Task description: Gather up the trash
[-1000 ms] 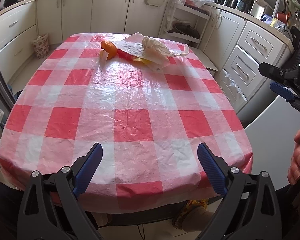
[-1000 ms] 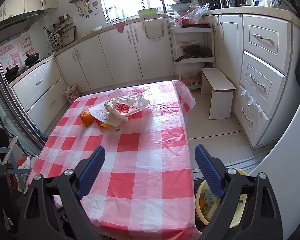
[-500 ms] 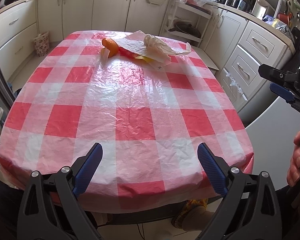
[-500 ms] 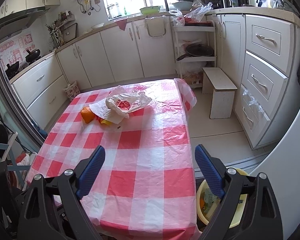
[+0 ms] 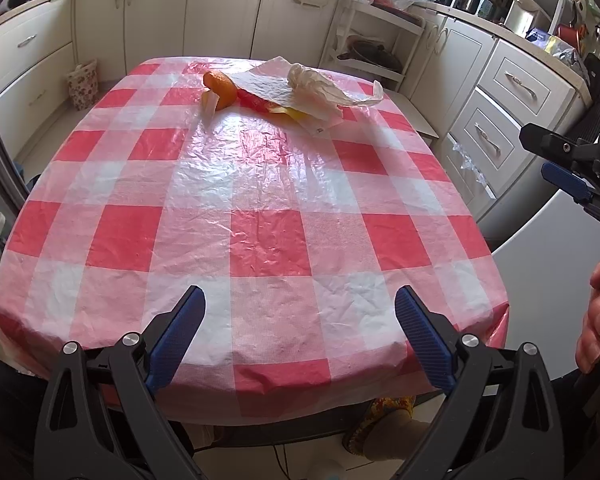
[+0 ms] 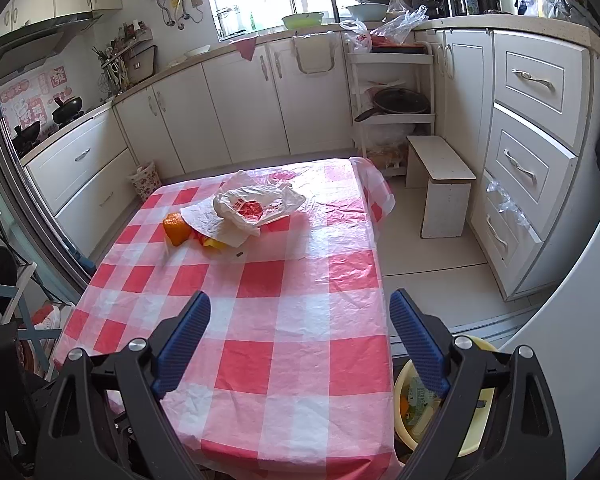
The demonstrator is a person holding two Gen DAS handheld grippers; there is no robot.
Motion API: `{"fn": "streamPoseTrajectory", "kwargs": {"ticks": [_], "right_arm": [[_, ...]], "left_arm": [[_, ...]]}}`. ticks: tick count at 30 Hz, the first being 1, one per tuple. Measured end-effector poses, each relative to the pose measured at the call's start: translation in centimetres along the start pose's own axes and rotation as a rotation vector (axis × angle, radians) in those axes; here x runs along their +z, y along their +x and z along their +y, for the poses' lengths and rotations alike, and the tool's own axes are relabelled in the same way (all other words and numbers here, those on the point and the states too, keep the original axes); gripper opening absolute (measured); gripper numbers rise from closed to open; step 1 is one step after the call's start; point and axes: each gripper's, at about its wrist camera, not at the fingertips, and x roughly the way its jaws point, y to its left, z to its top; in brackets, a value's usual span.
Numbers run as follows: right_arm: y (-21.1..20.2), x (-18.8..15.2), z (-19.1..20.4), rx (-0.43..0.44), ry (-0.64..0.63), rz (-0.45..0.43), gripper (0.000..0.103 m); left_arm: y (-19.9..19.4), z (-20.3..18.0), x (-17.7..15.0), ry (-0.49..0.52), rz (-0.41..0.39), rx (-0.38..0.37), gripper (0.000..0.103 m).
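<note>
kitchen, red-checked table (image 5: 260, 208)
trash pile (image 6: 244, 216) looms nearer than before; left gripper (image 5: 300, 332) and right gripper (image 6: 300, 336) gape wide, empty.

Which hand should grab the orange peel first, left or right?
Probably left. The left gripper is open and faces the orange peel straight across the table. The right gripper is open too, but sits toward the table's right edge, above the yellow bin.

Each gripper, left (image 5: 300, 332) and right (image 6: 300, 336), has black plastic arms with triangular cut-outs, silver round screws and ribbed blue finger pads (image 5: 176, 336), while the bare-skinned right hand (image 5: 594, 320) shows pale fingernails.
</note>
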Motion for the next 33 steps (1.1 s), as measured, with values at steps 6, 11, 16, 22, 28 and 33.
{"fn": "streamPoseTrajectory", "kwargs": {"ticks": [6, 11, 16, 22, 28, 33], "right_arm": [[-0.01, -0.02, 0.02, 0.000, 0.000, 0.001, 0.087], [-0.03, -0.03, 0.04, -0.001, 0.001, 0.000, 0.087], [-0.03, -0.04, 0.04, -0.001, 0.001, 0.000, 0.087], [-0.05, -0.04, 0.09, -0.001, 0.000, 0.002, 0.087], [-0.02, -0.13, 0.31, 0.000, -0.004, 0.002, 0.087], [-0.01, -0.20, 0.46, 0.002, -0.007, 0.004, 0.087]], "left_arm": [[-0.01, 0.02, -0.01, 0.001, 0.000, 0.000, 0.092], [0.01, 0.06, -0.01, -0.001, 0.000, 0.000, 0.092], [0.02, 0.09, 0.00, 0.000, 0.001, 0.000, 0.092], [0.00, 0.12, 0.02, -0.001, 0.000, -0.001, 0.092], [0.10, 0.27, 0.00, -0.003, 0.000, 0.001, 0.092], [0.12, 0.36, 0.00, -0.006, 0.001, 0.000, 0.092]]}}
